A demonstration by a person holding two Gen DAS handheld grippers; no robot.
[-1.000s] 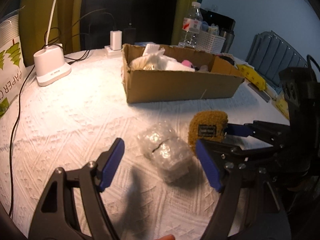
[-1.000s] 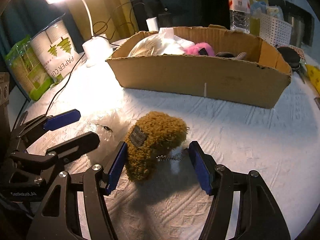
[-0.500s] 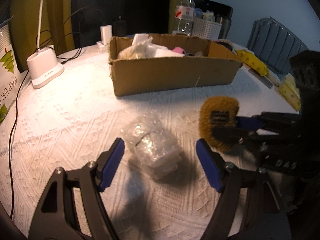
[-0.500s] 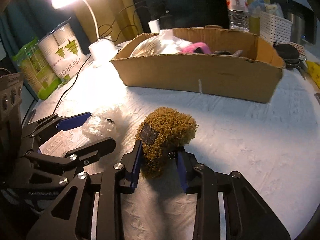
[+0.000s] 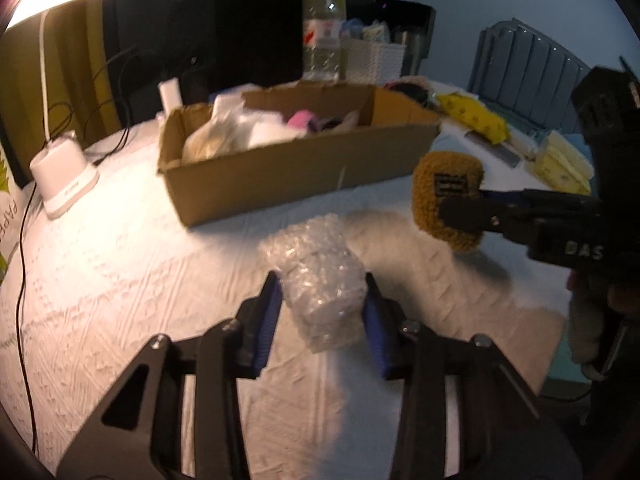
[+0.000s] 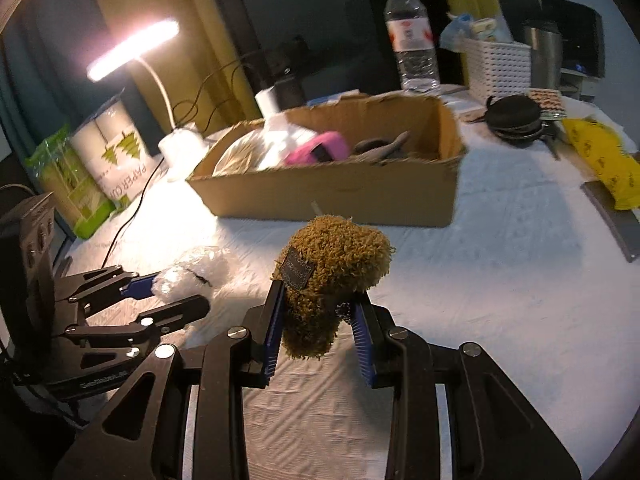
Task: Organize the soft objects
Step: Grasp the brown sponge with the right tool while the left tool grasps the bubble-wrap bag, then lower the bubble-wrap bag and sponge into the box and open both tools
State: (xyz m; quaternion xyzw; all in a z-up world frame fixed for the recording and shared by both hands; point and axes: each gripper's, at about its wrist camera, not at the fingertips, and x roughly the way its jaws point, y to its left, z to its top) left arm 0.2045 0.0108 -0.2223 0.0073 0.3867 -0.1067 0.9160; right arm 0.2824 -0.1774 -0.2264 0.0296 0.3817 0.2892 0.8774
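My left gripper (image 5: 320, 312) is shut on a clear bubble-wrap bundle (image 5: 316, 276) and holds it above the white tablecloth; it also shows in the right wrist view (image 6: 188, 276). My right gripper (image 6: 318, 320) is shut on a fuzzy brown plush toy (image 6: 332, 272) with a dark label, lifted off the table; the toy also shows in the left wrist view (image 5: 448, 196). Behind both stands an open cardboard box (image 5: 296, 168) (image 6: 340, 188) holding white, pink and grey soft items.
A lit white desk lamp (image 5: 60, 172) and cables stand at the left. A water bottle (image 6: 412, 36) and white basket (image 6: 500, 64) are behind the box. Paper cup packs (image 6: 116, 156) sit far left. Yellow packets (image 6: 604, 164) and a black round item (image 6: 516, 116) lie right.
My left gripper closed on the bubble wrap and lifted it. My right gripper, shut on the plush toy, raised it off the table toward the box.
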